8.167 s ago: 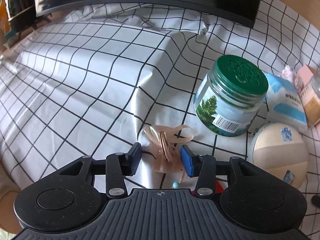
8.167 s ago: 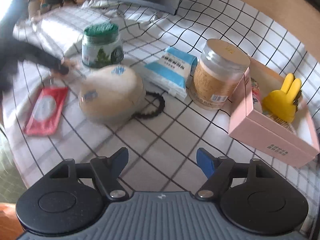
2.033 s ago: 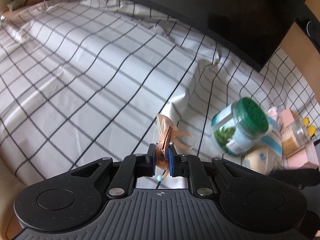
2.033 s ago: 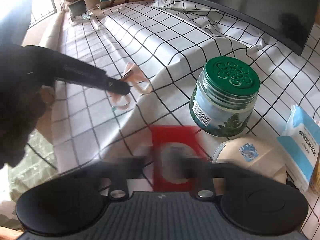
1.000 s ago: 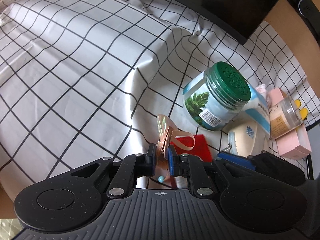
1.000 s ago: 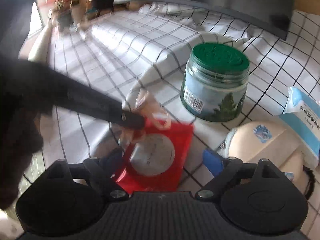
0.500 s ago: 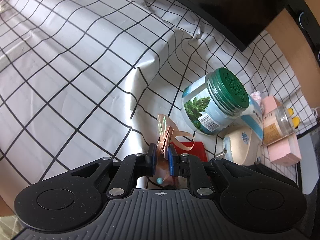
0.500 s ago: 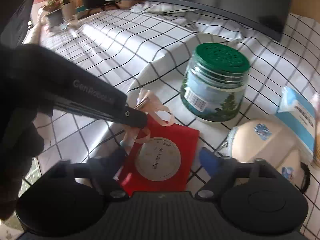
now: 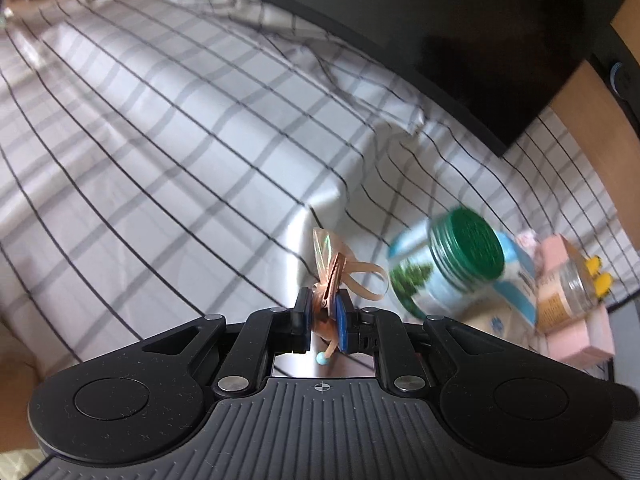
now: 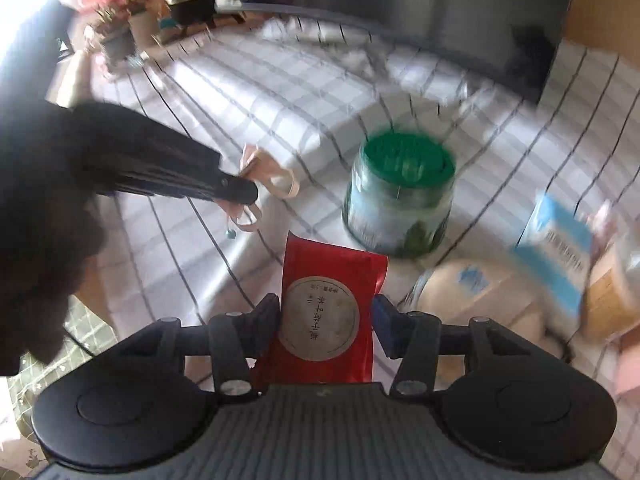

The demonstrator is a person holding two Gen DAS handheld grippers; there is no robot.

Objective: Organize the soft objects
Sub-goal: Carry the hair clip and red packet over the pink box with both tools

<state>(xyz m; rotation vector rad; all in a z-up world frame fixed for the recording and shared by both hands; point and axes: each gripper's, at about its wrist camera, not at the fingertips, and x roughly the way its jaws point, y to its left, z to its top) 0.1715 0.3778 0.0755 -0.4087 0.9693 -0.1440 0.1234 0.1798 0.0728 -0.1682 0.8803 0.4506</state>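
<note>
My left gripper [image 9: 323,312] is shut on a peach ribbon bow [image 9: 340,264] and holds it above the checked cloth [image 9: 160,160]. The right wrist view shows the same bow [image 10: 276,184] hanging from the left gripper's black fingertips [image 10: 240,190]. A flat red packet [image 10: 324,280] with a round grey label stands up between the fingers of my right gripper [image 10: 326,316]. Its jaws are closing, and both pads meet the packet's side edges. The packet's lower end is hidden behind the gripper body.
A green-lidded glass jar [image 10: 400,204] stands just beyond the packet. To its right are a cream round case [image 10: 472,300], a blue-and-white tissue pack [image 10: 560,264], an amber jar [image 9: 564,300] and a pink box [image 9: 576,320]. A dark screen [image 9: 440,20] lines the cloth's far edge.
The right jaws have narrowed onto the red packet, which now stands lifted off the cloth. The left gripper has risen a little with the bow. Both views are blurred by motion.
</note>
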